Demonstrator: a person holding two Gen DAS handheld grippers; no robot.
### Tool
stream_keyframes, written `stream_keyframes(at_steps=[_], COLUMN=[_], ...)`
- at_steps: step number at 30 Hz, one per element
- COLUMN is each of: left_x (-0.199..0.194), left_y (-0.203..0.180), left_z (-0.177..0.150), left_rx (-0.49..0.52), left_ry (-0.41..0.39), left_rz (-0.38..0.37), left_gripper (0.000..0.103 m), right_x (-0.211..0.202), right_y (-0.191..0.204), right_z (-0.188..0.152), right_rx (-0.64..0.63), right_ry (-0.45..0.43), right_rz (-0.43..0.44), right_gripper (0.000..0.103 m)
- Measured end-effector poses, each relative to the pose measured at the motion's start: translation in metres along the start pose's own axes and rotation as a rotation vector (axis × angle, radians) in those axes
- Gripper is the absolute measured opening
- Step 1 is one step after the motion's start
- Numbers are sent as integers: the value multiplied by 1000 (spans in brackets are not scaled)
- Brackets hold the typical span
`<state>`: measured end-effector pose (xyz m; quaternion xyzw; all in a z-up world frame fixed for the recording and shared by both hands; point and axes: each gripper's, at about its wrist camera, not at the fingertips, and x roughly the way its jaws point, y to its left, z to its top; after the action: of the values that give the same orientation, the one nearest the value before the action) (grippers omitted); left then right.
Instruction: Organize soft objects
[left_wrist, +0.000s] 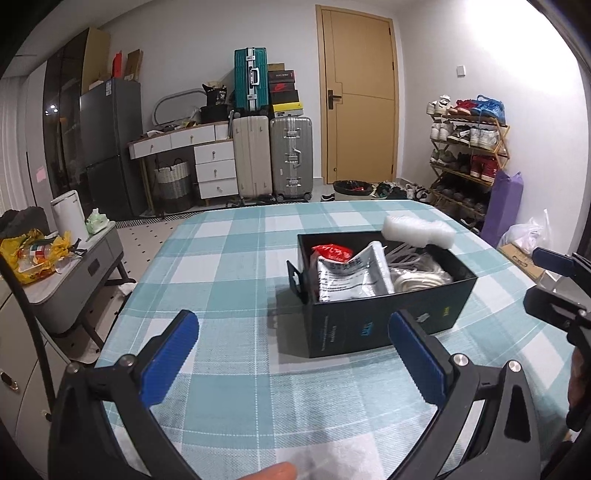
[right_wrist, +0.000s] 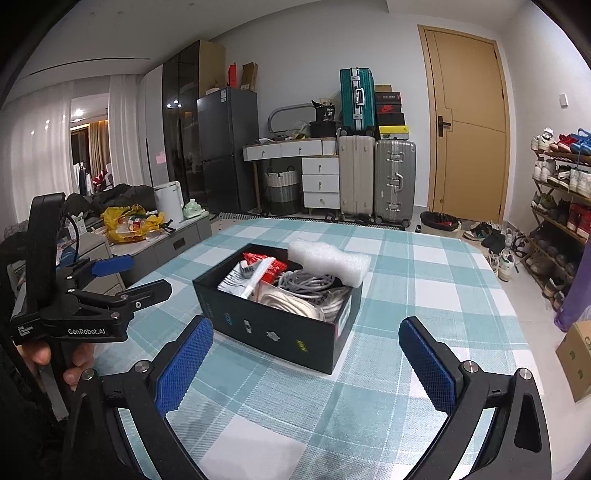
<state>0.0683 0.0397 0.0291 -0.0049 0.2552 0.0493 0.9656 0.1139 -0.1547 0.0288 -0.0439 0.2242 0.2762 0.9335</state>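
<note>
Black cardboard box (left_wrist: 384, 295) on my checked tablecloth (left_wrist: 236, 258) holds pouches, cables and white foam (left_wrist: 419, 229). My left gripper (left_wrist: 293, 356) hovers spread wide, box just ahead-right. From the right wrist, my right gripper (right_wrist: 306, 363) also gapes empty, box (right_wrist: 280, 325) straight ahead.
</note>
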Motion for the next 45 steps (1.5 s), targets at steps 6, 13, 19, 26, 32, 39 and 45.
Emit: stream_keyframes(at_steps=[6, 13, 19, 26, 32, 39, 45], left_x=[9, 9, 8, 9, 4, 3, 4], left_y=[1, 1, 0, 2, 9, 11, 11], left_z=[-7, -11, -11, -11, -12, -12, -13], left_rx=[3, -3, 2, -4, -43, -49, -52], left_ry=[-4, -10, -18, -14, -38, -41, -42], left_rz=[3, -9, -7, -22, -21, -19, -20], left_gripper=[103, 103, 103, 103, 103, 103, 103], right_x=[9, 12, 8, 5, 4, 4, 4], right_y=[-2, -7, -9, -7, -8, -9, -10], right_z=[-10, -15, -20, -20, -20, -20, -20], right_rx=[13, 36, 53, 47, 47, 47, 47], right_ry=[-17, -47, -78, -95, -91, -91, -91], right_rz=[11, 17, 24, 7, 7, 10, 10], right_gripper=[102, 102, 102, 102, 102, 102, 102])
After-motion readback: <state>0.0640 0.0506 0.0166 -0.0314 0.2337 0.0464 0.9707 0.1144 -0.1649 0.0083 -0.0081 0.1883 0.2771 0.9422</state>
